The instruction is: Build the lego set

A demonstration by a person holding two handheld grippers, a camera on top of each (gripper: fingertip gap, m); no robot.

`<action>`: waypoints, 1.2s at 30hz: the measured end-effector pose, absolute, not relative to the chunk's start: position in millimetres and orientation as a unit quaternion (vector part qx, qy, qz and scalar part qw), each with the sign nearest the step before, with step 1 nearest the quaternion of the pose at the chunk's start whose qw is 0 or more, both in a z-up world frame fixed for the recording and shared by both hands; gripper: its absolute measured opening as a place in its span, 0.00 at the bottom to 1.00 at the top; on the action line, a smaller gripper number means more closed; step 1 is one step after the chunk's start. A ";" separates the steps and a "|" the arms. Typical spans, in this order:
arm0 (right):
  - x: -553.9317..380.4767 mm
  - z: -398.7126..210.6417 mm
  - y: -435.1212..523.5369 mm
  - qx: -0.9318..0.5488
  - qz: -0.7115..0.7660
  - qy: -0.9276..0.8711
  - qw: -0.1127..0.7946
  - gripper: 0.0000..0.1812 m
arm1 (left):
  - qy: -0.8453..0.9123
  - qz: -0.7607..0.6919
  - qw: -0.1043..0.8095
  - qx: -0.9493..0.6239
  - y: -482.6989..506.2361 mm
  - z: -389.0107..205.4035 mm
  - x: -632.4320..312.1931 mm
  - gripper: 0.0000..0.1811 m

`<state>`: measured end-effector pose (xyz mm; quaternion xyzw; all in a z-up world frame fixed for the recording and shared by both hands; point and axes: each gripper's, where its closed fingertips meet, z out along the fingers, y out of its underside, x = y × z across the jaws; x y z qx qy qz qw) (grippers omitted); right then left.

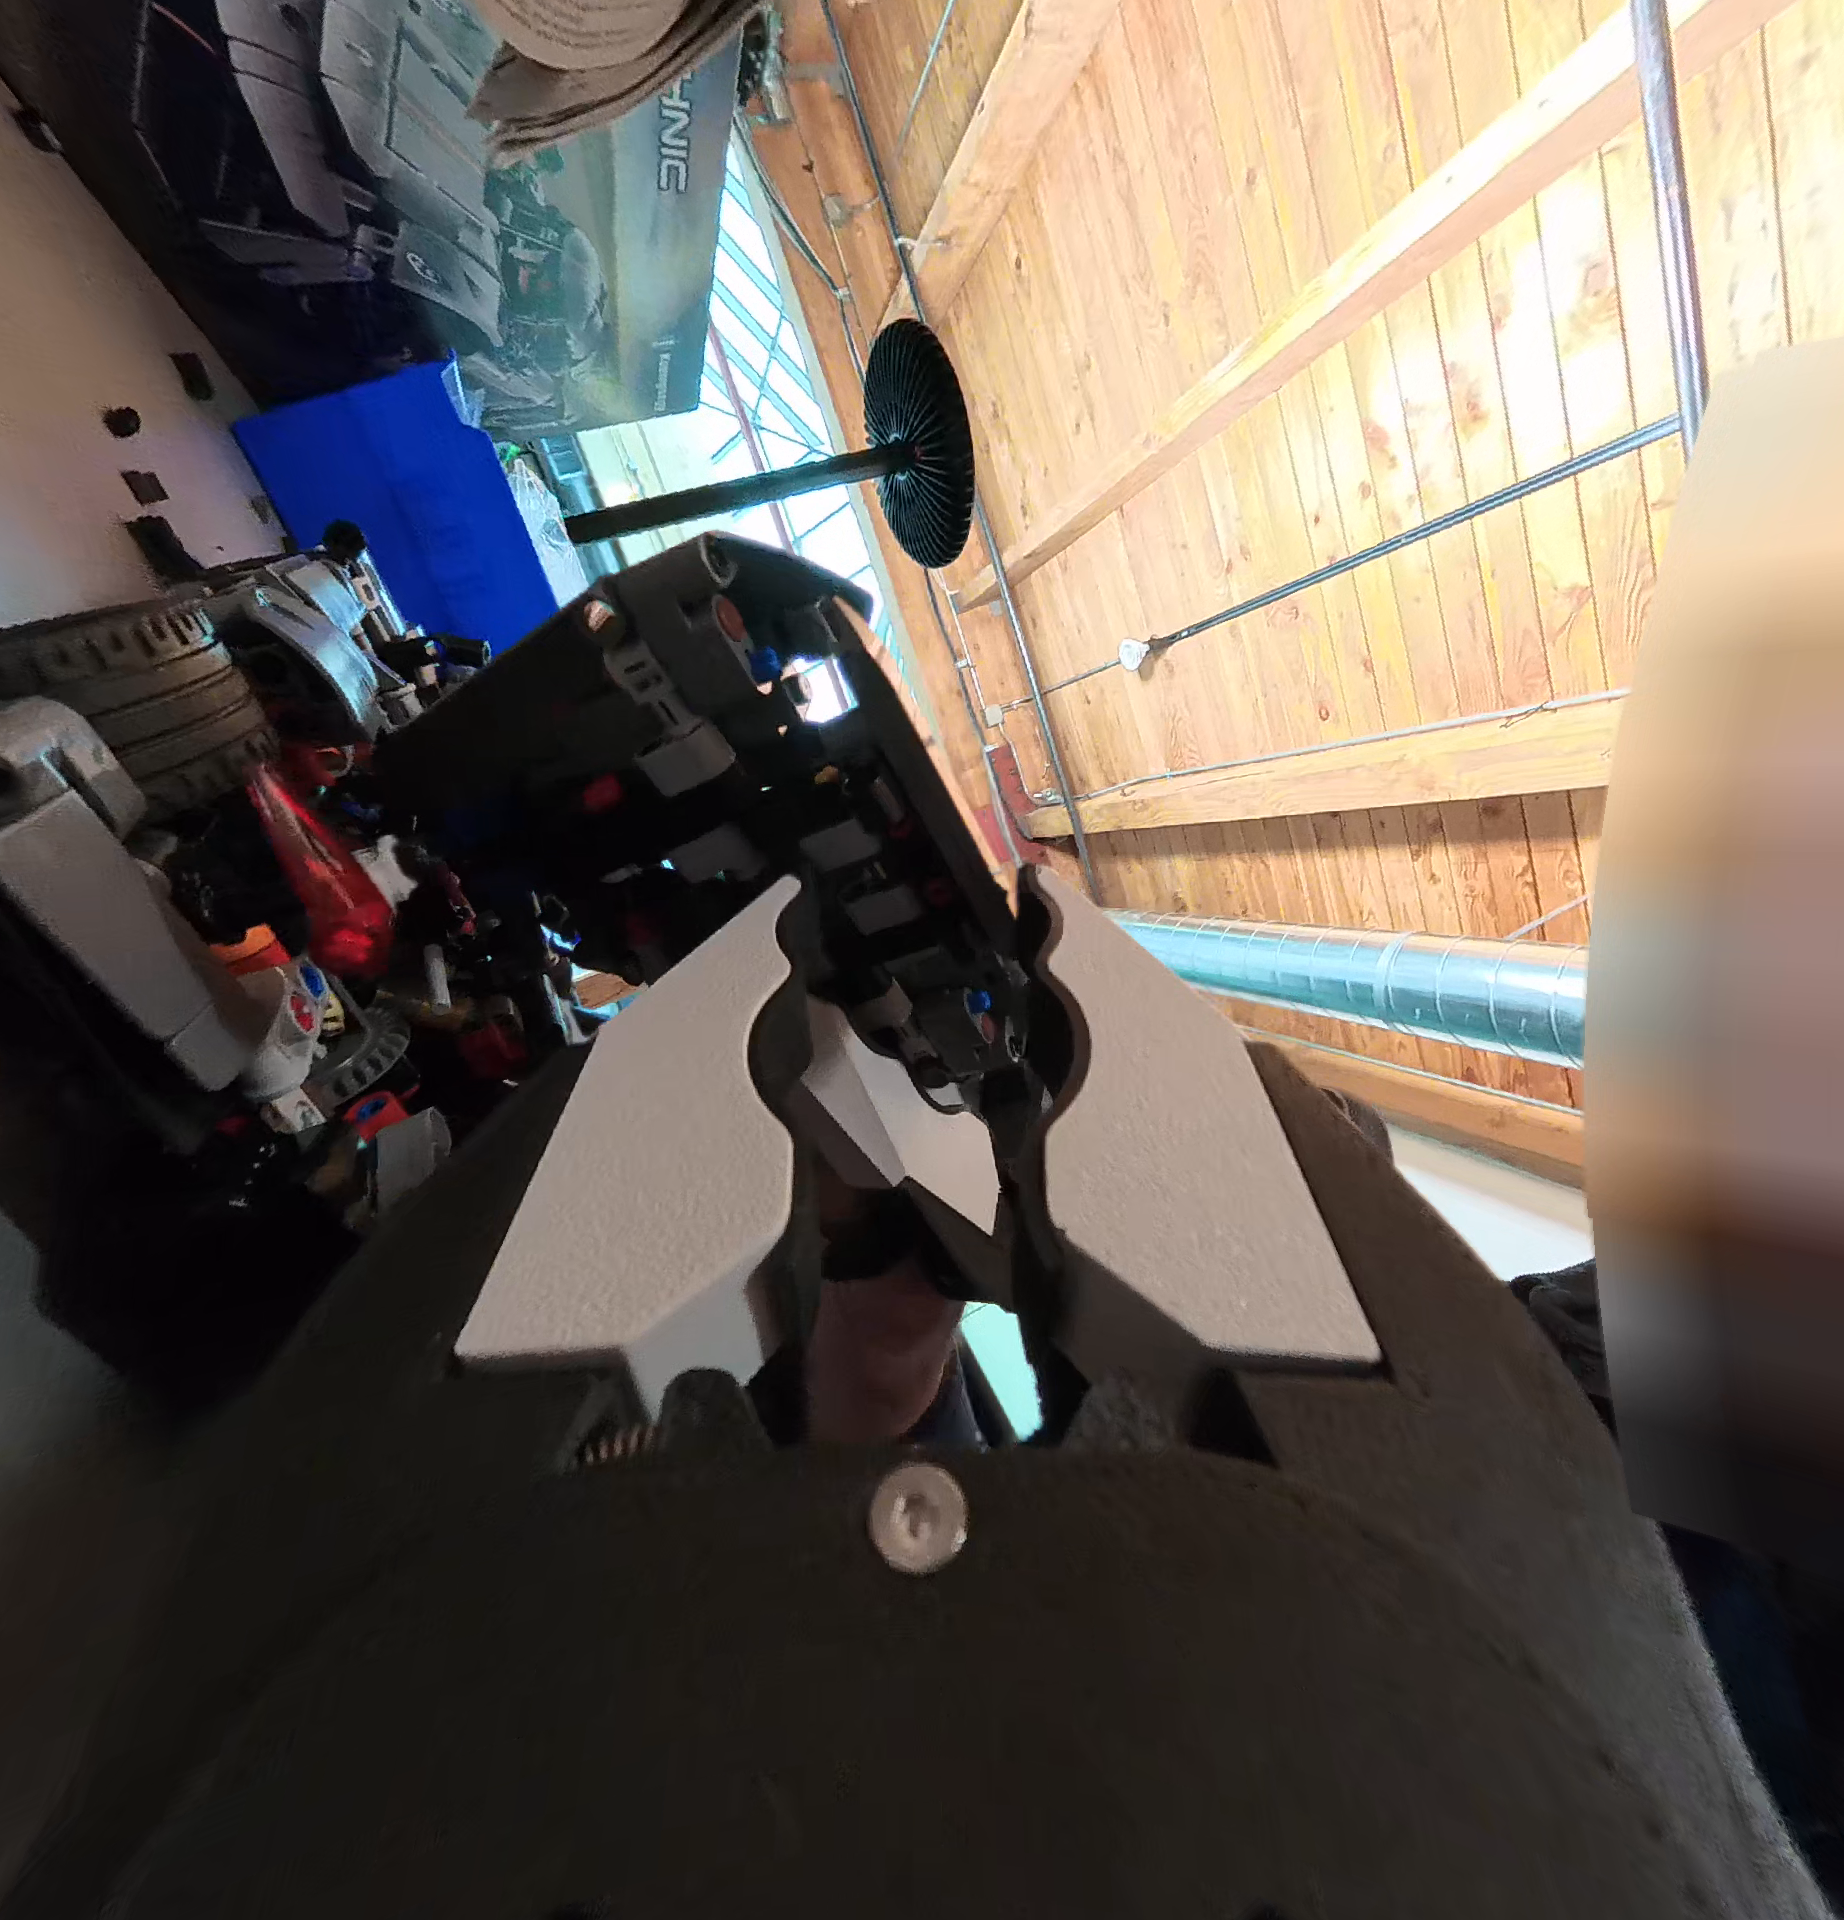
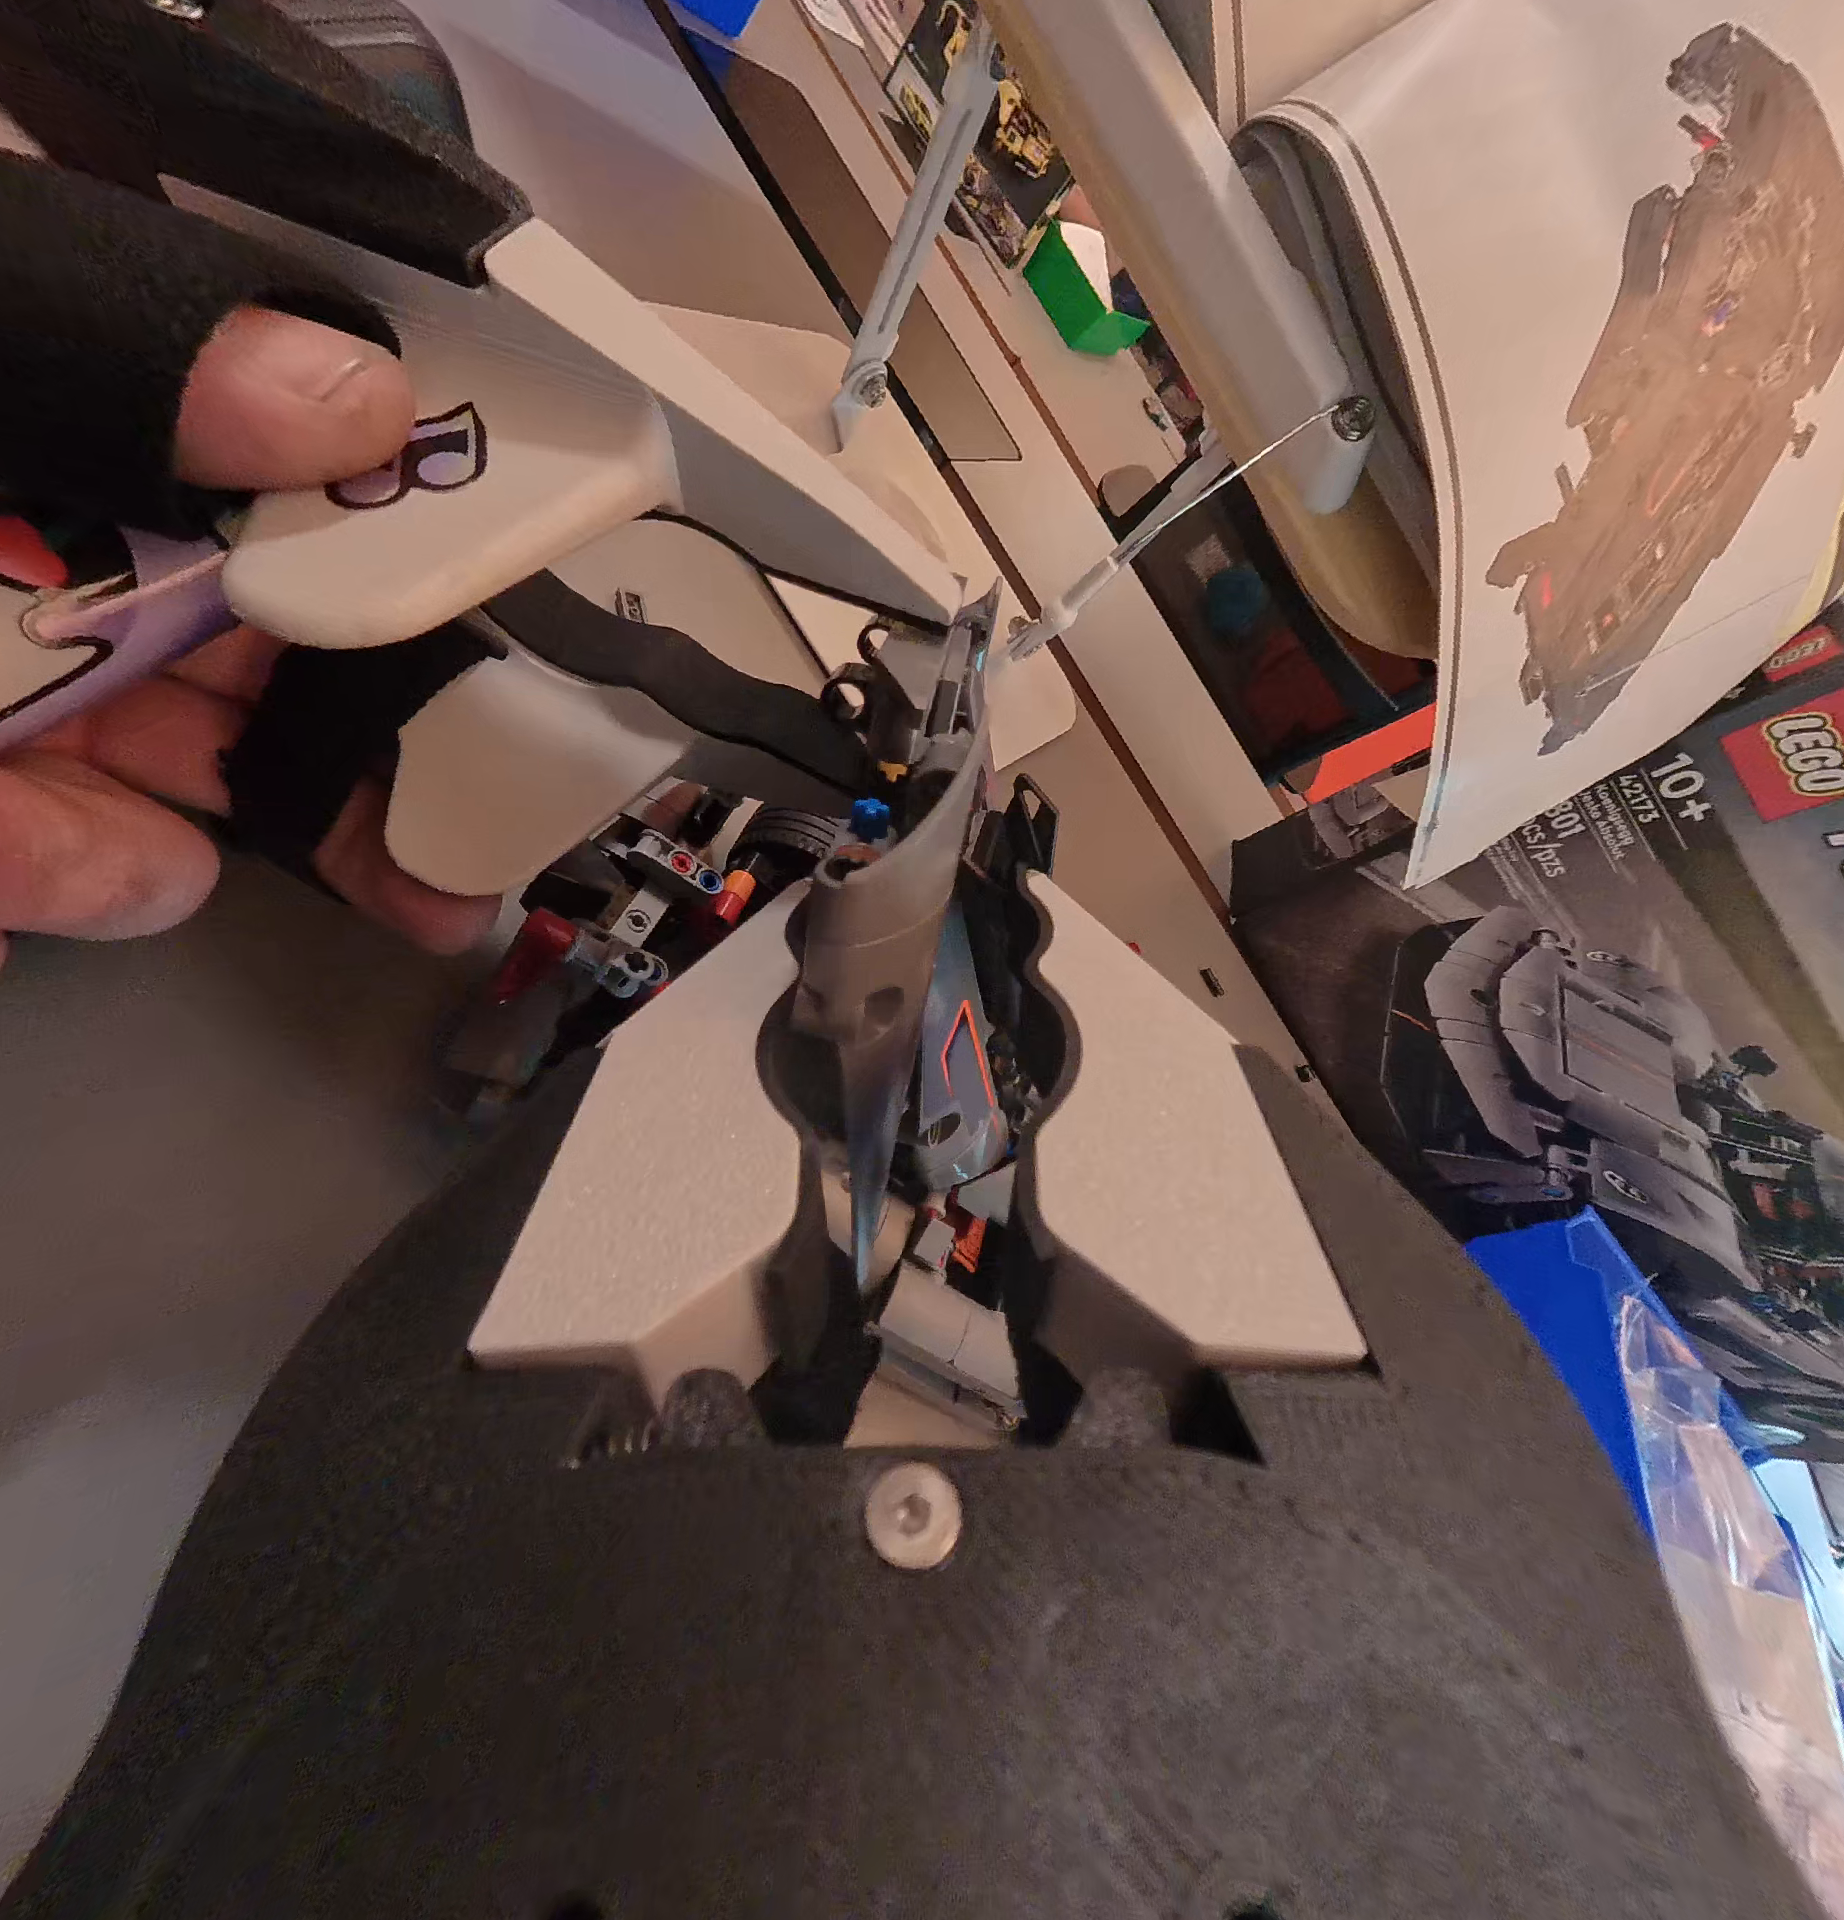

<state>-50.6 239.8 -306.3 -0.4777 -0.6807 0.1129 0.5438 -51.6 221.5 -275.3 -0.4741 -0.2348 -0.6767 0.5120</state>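
Both grippers (image 1: 913,904) (image 2: 913,899) clamped on lego model (image 1: 689,748) (image 2: 897,966)

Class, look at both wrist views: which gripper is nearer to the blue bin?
Left, as far as these views show. The blue bin lies beyond the left gripper, past the lego assembly it grips. In the right view it sits off beside the right gripper.
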 end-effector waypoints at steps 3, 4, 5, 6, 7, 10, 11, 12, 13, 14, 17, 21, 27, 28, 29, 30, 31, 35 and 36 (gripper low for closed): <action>-50.2 -305.4 240.8 -0.478 0.122 -0.677 0.546 0.17 | -0.233 -0.676 0.512 -0.476 220.1 -274.9 -55.0 0.22; -49.9 -304.7 241.4 -0.477 0.126 -0.675 0.548 0.17 | -0.232 -0.671 0.517 -0.479 219.4 -274.0 -56.9 0.22; -49.6 -303.8 242.1 -0.479 0.134 -0.671 0.550 0.17 | -0.229 -0.663 0.521 -0.486 218.9 -274.0 -58.3 0.22; -49.2 -303.3 242.6 -0.478 0.138 -0.669 0.553 0.17 | -0.223 -0.656 0.526 -0.493 217.9 -272.6 -59.5 0.23; -49.2 -303.3 242.7 -0.473 0.136 -0.669 0.556 0.17 | -0.220 -0.648 0.531 -0.499 217.5 -271.8 -61.7 0.24; -50.4 -304.9 240.7 -0.464 0.140 -0.671 0.562 0.17 | -0.209 -0.609 0.550 -0.532 216.3 -269.7 -67.8 0.27; -50.9 -305.1 240.3 -0.463 0.142 -0.671 0.562 0.17 | -0.193 -0.587 0.555 -0.557 215.9 -270.1 -68.2 0.28; -51.3 -305.4 239.7 -0.460 0.146 -0.672 0.561 0.17 | -0.180 -0.563 0.562 -0.579 214.8 -269.2 -70.8 0.29; -51.2 -305.3 239.7 -0.454 0.146 -0.675 0.563 0.17 | -0.161 -0.536 0.574 -0.597 213.1 -265.4 -74.1 0.30; -50.9 -304.9 240.5 -0.453 0.147 -0.675 0.564 0.17 | -0.134 -0.502 0.586 -0.621 211.3 -261.1 -76.9 0.32; -51.0 -304.7 240.4 -0.449 0.150 -0.678 0.563 0.17 | -0.007 -0.349 0.602 -0.718 208.0 -256.8 -82.6 0.35; -50.8 -304.9 239.8 -0.444 0.153 -0.681 0.563 0.17 | 0.202 -0.134 0.576 -0.781 210.2 -262.5 -76.4 0.40; -50.6 -305.5 239.1 -0.439 0.154 -0.682 0.564 0.17 | 0.379 0.066 0.526 -0.759 221.0 -284.4 -65.3 0.31; -50.3 -305.4 239.1 -0.438 0.154 -0.682 0.565 0.17 | 0.392 0.082 0.516 -0.757 222.3 -288.5 -63.0 0.28; -50.2 -305.5 239.0 -0.438 0.156 -0.682 0.565 0.17 | 0.401 0.112 0.508 -0.754 225.4 -292.8 -64.9 0.25; -50.3 -306.0 238.2 -0.437 0.158 -0.683 0.563 0.18 | 0.405 0.137 0.510 -0.747 229.0 -293.4 -66.7 0.22; -50.2 -306.3 238.0 -0.437 0.156 -0.684 0.563 0.18 | 0.411 0.150 0.508 -0.742 230.6 -293.8 -67.4 0.20; -49.6 -305.6 238.9 -0.440 0.155 -0.682 0.563 0.18 | 0.443 0.194 0.497 -0.721 231.3 -290.2 -69.0 0.13; -49.5 -305.5 239.2 -0.440 0.153 -0.682 0.564 0.19 | 0.450 0.208 0.494 -0.714 230.6 -290.5 -69.3 0.12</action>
